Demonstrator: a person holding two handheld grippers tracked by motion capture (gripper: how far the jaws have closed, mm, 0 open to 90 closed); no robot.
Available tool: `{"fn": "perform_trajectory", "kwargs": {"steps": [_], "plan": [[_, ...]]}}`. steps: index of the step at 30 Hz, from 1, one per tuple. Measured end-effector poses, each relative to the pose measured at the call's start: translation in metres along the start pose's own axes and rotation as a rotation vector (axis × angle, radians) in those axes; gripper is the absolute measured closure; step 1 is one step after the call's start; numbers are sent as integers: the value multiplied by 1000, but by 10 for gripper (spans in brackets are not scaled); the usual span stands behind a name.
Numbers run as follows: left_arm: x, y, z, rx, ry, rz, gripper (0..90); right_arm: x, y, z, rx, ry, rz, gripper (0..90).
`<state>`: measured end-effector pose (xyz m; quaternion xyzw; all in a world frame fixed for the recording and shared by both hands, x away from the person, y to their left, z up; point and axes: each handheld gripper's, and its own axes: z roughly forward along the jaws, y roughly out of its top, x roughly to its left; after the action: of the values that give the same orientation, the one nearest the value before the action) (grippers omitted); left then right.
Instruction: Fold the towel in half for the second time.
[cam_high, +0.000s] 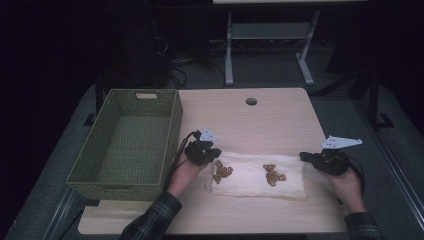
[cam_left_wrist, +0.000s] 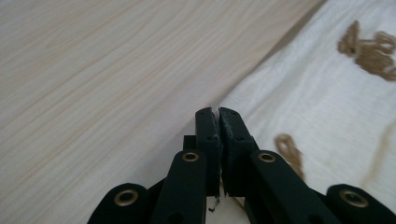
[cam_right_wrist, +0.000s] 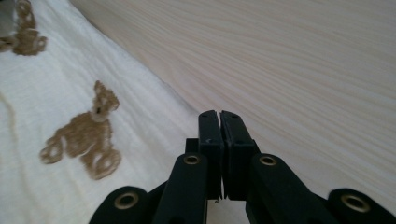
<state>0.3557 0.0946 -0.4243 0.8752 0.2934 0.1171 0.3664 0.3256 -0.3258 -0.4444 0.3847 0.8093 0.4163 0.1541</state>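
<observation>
The green woven basket (cam_high: 125, 142) stands as a tall wall along the table's (cam_high: 280, 115) left side. Behind the folded white cloth (cam_high: 257, 181) the tabletop is open, a gripper passes freely there.

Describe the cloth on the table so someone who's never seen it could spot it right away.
On the pale wooden table, right of the green woven rectangular basket, lies a folded white fabric cloth near the front edge. Two brown embroidered teddy bears on its top set it apart from everything nearby.

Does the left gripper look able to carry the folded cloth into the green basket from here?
Probably yes. The left gripper sits at the cloth's left edge, right beside the green basket, whose top is open; nothing lies between them.
</observation>
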Motion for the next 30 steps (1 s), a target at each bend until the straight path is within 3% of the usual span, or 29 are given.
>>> {"fn": "perform_trajectory", "kwargs": {"steps": [4,10,15,20,25,30], "plan": [[-13,-11,-16,-3,-34,23,870,14,-9,-14,-16,21,-16,878],[-31,-23,-30,-1,-53,51,870,33,-24,-29,3,37,-37,878],[-43,-33,-34,27,-65,76,868,47,-35,-38,14,47,-54,878],[-46,-41,-32,60,-94,64,856,56,-45,-42,23,79,-57,868],[-48,-35,-40,19,-101,59,687,57,-47,-50,8,89,-26,678],[-47,-19,-31,10,-120,83,575,49,-39,-48,-8,51,4,627]]}}
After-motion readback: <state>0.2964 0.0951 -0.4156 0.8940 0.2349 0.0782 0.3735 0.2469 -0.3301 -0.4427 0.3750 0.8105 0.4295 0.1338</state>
